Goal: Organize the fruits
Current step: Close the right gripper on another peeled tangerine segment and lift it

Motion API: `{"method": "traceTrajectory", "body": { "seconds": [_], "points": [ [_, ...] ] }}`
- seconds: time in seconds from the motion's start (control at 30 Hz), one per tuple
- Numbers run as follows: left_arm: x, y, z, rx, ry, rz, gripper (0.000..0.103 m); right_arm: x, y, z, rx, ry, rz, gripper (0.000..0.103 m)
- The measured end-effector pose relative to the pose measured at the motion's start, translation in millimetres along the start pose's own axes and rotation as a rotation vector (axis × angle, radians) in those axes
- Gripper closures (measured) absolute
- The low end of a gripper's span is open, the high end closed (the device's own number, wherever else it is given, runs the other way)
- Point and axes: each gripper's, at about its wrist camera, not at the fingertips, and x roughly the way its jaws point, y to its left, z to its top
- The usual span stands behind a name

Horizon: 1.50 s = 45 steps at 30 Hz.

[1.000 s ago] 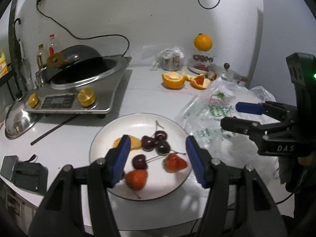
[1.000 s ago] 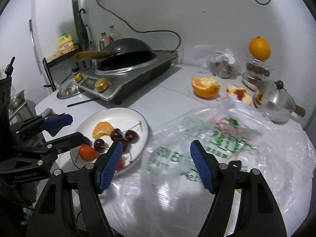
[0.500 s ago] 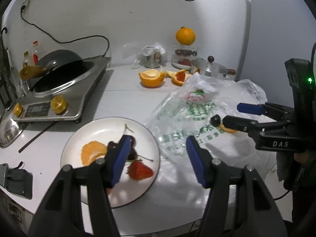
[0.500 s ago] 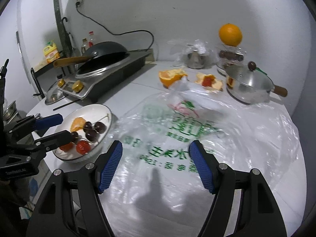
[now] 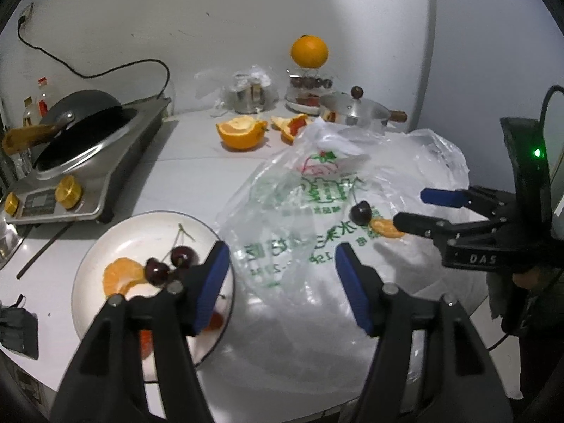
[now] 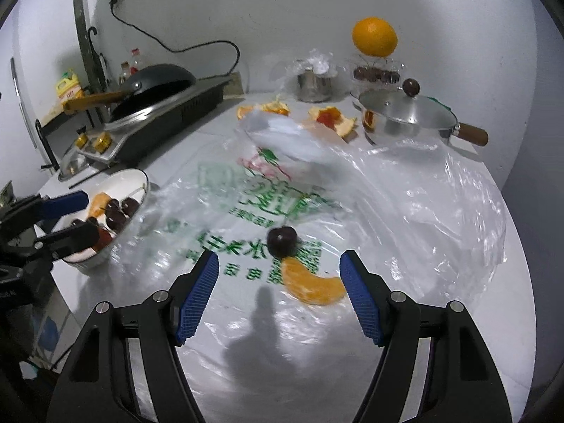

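Hovering over the plastic bag, my right gripper is spread wide, with a cherry and an orange segment lying on the bag between its blue pads. My left gripper is likewise spread, empty, beside the white plate, which holds cherries, strawberries and another orange segment.

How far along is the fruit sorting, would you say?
Mostly done, it seems: cherries and an orange segment already lie on the white plate. Both grippers, left and right, are open, holding nothing. A loose cherry and orange slice remain on the plastic bag.
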Motion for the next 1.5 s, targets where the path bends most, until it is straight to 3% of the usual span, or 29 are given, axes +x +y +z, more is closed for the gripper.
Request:
{"method": "traceTrajectory", "body": {
  "seconds": [0.53, 0.8, 1.03, 1.3, 1.5],
  "points": [
    [27.6, -18.4, 5.6, -0.006, 0.033, -0.024, 0.037, 35.3, -25.7, -9.8, -0.007, 0.11, -0.013, 0.029],
    [37.6, -22.0, 7.7, -0.01, 0.042, -0.032, 0.037, 48.6, -21.9, -7.8, -0.04, 0.146, -0.025, 0.044],
    [44.2, -27.4, 9.4, -0.001, 0.051, -0.037, 0.037, 51.2, -17.9, -7.8, -0.08, 0.149, -0.047, 0.048],
    [44.2, -39.4, 14.0, 0.025, 0.05, -0.037, 0.037, 48.8, -17.5, -9.8, -0.096, 0.141, -0.025, 0.058],
    [48.5, -47.8, 18.9, 0.044, 0.055, -0.02, 0.037, 34.7, -26.4, -8.0, -0.071, 0.105, 0.014, 0.06]
  ]
}}
